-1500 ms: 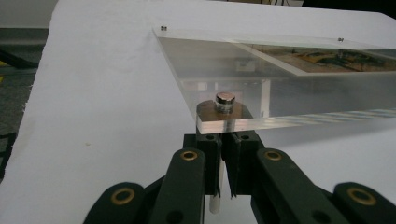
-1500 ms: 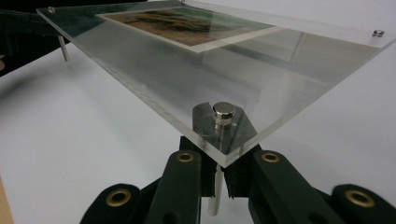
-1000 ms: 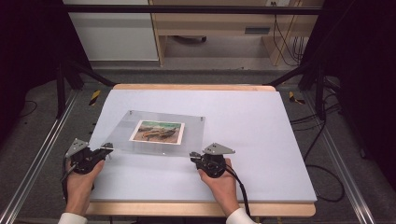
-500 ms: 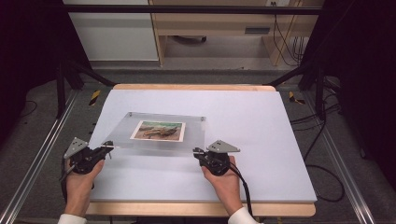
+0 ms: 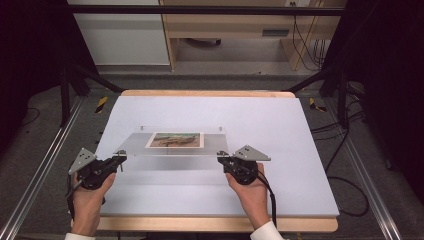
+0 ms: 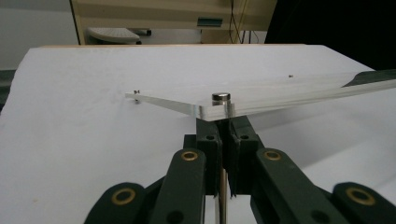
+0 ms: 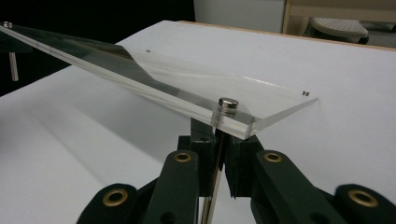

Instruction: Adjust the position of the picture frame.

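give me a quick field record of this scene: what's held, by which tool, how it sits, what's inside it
held object: clear acrylic photo frame panel with small metal corner studs
content: landscape photo print inside the panel
left tool: shut on the panel's near left corner post
right tool: shut on the panel's near right corner post
panel pose: near edge raised off the white table sheet, far edge lower
surface: wooden-edged table
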The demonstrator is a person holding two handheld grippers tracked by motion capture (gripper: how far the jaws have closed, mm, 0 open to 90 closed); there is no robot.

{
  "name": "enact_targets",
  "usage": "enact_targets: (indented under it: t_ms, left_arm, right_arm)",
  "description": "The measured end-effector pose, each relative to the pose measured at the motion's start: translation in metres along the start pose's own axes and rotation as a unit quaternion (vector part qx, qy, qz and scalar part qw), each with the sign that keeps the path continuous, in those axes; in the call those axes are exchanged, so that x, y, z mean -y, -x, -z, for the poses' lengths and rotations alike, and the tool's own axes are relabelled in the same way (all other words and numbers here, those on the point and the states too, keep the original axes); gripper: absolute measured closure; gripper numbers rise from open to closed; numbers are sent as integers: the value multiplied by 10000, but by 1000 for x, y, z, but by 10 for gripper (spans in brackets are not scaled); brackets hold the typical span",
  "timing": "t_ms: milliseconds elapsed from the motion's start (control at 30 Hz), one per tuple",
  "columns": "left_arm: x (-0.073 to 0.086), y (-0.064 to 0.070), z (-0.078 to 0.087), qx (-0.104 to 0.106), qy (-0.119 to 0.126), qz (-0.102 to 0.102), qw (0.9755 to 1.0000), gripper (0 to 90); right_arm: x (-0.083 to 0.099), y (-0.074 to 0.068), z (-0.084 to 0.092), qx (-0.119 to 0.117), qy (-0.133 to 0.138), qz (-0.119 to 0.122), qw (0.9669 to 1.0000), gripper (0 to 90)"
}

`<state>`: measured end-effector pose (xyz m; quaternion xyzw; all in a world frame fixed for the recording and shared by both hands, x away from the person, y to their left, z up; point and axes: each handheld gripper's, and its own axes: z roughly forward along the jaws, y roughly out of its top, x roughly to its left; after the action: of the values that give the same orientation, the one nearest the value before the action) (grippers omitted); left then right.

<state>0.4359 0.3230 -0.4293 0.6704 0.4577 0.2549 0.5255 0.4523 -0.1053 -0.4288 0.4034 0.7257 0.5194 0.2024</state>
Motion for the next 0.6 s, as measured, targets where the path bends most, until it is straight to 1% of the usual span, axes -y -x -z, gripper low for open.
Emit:
enact_targets:
  t_ms: [200,533,600]
  left_arm:
    - [-3,7,1,74,75,-23,9999,842]
    - [-7,17,0,65,147,-138,9998,836]
    - [-8,20,0,94,132,-127,9998,835]
  right_arm:
    - [-3,6,6,30,62,-41,10000,831]
    - [-5,11,14,93,126,-104,9998,831]
    - [-6,12,15,108,135,-105,9998,831]
